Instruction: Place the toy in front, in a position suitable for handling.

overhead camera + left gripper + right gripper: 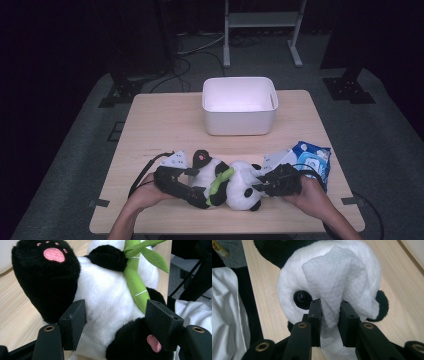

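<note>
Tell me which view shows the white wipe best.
The right gripper view: the wipe is close up, pinched between the right gripper jaws against the panda's head. From the high view it blends into the white plush; the left gripper view shows the panda's body instead.

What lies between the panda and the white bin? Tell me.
Nothing visible: bare table runs from the plush panda to the white bin. The wipes pack lies off to the side.

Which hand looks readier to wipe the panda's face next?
Right. The right gripper already pinches a white wipe against the panda's head, while the left gripper straddles its belly, likely steadying it.
</note>
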Demonstrator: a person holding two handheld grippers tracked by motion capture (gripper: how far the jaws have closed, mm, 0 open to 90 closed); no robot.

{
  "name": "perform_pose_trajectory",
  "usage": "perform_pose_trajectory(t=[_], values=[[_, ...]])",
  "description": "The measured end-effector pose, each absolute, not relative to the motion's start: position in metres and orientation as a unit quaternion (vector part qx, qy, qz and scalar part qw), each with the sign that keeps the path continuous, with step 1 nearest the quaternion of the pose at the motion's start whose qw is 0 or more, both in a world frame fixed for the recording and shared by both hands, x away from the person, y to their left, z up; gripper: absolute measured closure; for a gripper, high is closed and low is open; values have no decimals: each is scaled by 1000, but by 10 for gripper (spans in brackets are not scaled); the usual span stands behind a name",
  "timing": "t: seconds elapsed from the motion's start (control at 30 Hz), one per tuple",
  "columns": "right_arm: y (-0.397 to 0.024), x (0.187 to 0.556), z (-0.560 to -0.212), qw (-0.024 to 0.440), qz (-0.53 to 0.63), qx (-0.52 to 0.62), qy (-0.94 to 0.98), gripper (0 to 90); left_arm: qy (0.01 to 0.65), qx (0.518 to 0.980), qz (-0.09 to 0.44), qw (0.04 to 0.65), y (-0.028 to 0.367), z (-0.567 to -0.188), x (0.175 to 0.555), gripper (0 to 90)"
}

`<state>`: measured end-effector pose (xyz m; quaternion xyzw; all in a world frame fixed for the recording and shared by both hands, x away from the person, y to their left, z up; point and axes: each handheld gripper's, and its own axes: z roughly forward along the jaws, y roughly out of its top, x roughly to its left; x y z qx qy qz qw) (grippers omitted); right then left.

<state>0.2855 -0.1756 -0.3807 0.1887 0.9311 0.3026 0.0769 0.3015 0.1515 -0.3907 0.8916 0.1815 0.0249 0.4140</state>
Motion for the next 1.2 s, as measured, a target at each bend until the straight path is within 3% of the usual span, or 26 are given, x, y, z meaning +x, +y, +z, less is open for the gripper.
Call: perform_pose_trajectory(t=[0.27,0.67,0.87,1.2], values=[[-173,299,-388,76,315,222,920,773,194,897,56,394,145,-395,302,343],[-162,334,-390,83,324,248,909,776,206,879,75,424,162,-375,304,325],[-167,332,-384,76,331,252,906,783,194,883,63,422,173,-366,298,299],[-150,317,-369,64,341,214,913,802,197,888,46,414,166,-384,303,318]])
